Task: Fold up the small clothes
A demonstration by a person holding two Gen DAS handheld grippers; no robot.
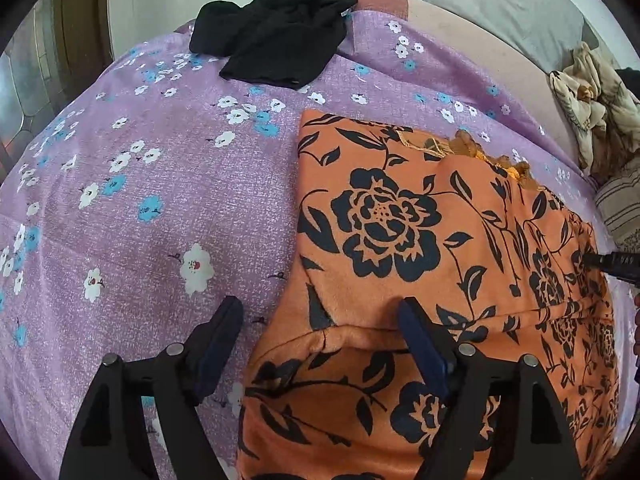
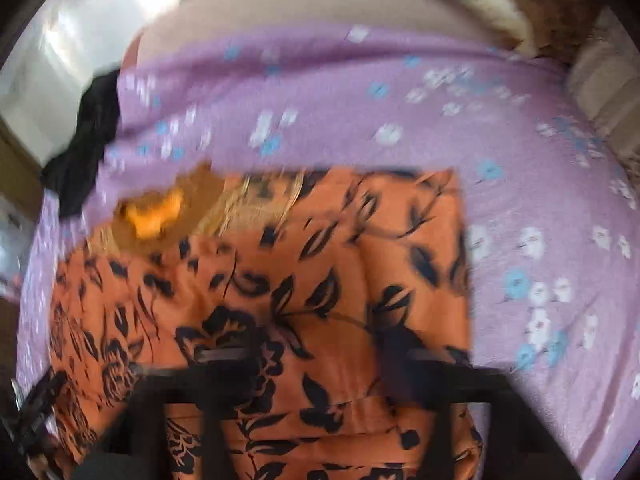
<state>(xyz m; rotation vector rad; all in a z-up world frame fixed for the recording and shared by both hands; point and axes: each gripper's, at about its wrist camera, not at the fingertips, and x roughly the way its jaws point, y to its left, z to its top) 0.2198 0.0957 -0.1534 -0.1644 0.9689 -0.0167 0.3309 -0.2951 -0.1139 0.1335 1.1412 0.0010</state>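
While both the left gripper (image 1: 320,320) and right gripper (image 2: 316,360) gape apart, the orange black-flowered garment (image 1: 400,220) lies folded at lower right.

No text, label, brand, number or sign can be read in either view.

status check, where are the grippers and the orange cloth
Left gripper open over orange cloth edge. Right gripper open above it, blurred. Black garment far off.
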